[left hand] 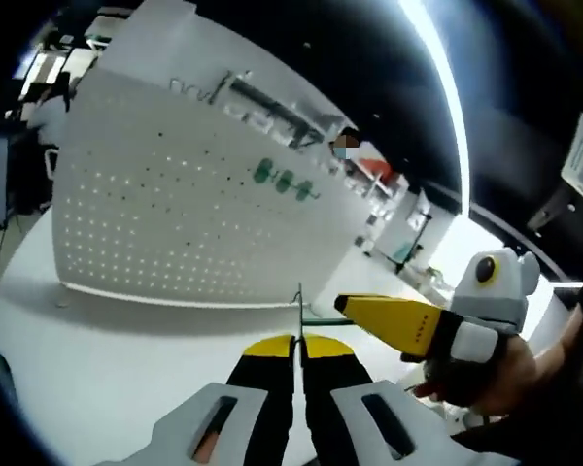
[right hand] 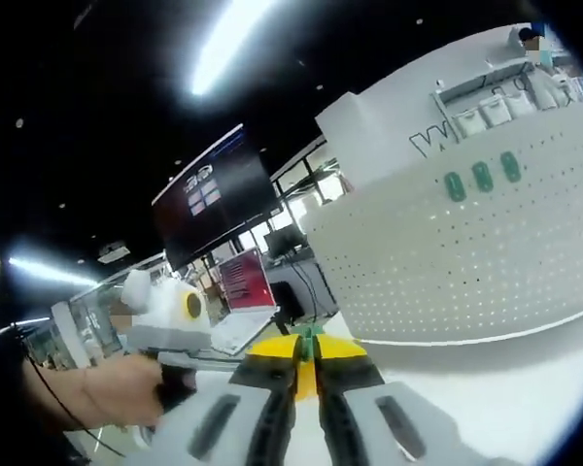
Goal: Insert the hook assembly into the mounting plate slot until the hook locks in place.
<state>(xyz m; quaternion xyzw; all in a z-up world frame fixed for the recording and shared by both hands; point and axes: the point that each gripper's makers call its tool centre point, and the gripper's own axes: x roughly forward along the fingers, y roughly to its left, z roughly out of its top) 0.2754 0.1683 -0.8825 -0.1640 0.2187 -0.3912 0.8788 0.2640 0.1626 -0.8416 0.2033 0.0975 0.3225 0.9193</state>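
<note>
Now both grippers, the left gripper (left hand: 298,351) and right gripper (right hand: 306,357), pinch the thin green hook (left hand: 299,316) away from the holey white board (left hand: 175,218), so carry it slowly, straight to a hole.

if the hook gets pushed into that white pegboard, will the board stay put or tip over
The pegboard looks like a thin upright perforated panel, so it is probably light and may tip or slide back. It stands on the table with no visible brace. The hook, a thin wire pinched in the left gripper, may flex.
</note>
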